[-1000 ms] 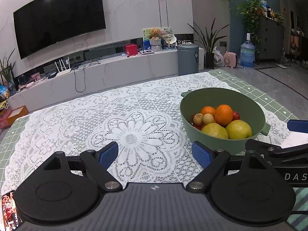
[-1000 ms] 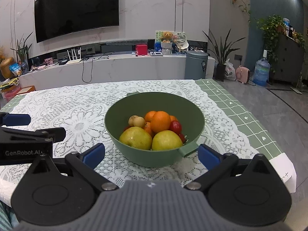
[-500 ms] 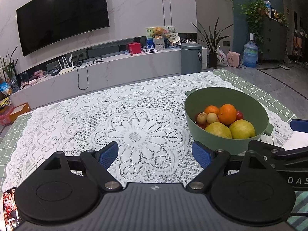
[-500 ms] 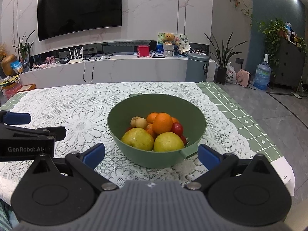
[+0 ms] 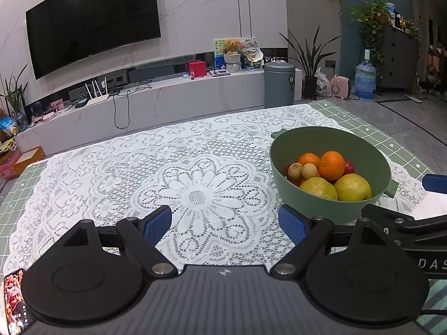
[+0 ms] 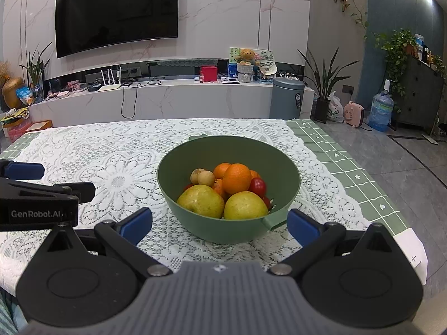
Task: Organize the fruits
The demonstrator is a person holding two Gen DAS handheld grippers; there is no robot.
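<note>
Right now green bowl sits upright on lace-covered worktop, lug handles on near-right and far-left rim. Inside: two yellow-green apples at near side, oranges behind, cherry tomatoes right. Right gripper spread wide, empty, just before bowl. Left gripper spread wide, empty, left of bowl.

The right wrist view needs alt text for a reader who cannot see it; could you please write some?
A green bowl of fruit, with two yellow-green apples in front of oranges and small red fruits, sits on a white lace tablecloth. The open right claw frames it, empty; the left claw shows at the left edge.
</note>
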